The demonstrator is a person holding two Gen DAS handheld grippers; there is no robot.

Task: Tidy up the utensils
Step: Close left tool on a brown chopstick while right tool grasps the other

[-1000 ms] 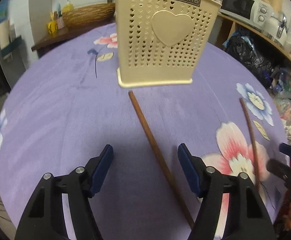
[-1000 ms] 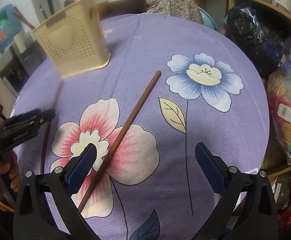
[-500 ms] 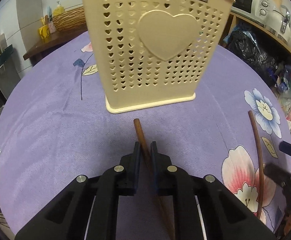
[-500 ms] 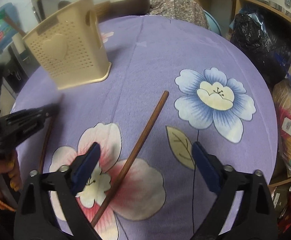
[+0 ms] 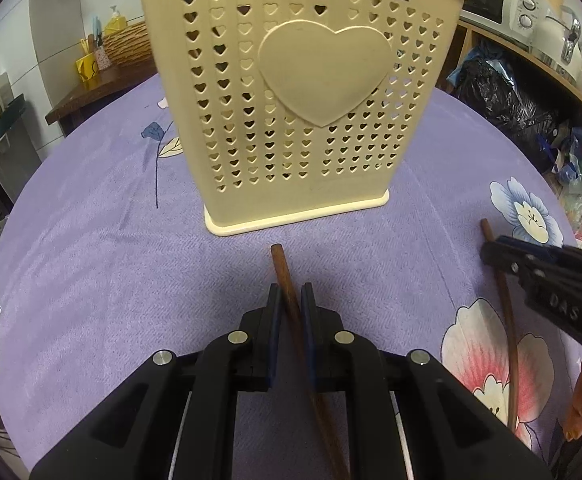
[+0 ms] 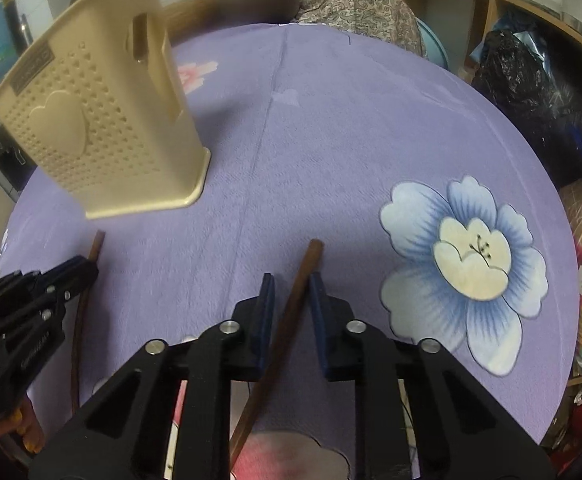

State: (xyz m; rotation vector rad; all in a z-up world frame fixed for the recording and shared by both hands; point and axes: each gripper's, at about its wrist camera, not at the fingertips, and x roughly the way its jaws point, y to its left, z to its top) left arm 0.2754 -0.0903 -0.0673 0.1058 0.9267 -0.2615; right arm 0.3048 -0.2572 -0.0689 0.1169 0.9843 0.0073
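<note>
Left gripper (image 5: 290,300): your pads are clamped on the left chopstick (image 5: 281,266), approx. a short way back from its blunt tip; the tip pokes out just ahead of the fingers, the rest runs back under the claw. Utensil holder (image 5: 299,120), cream w/ heart cutouts, stands upright straight ahead of that tip, near but apart.

Right gripper (image 6: 291,292): your fingers flank the right chopstick (image 6: 309,258), narrow gaps visible on both sides, esp. the left pad; cannot tell if it's gripped. Stick lies on the purple floral tablecloth (image 6: 351,140), its tip just ahead of the claw. Holder sits ahead-left, well apart.
</note>
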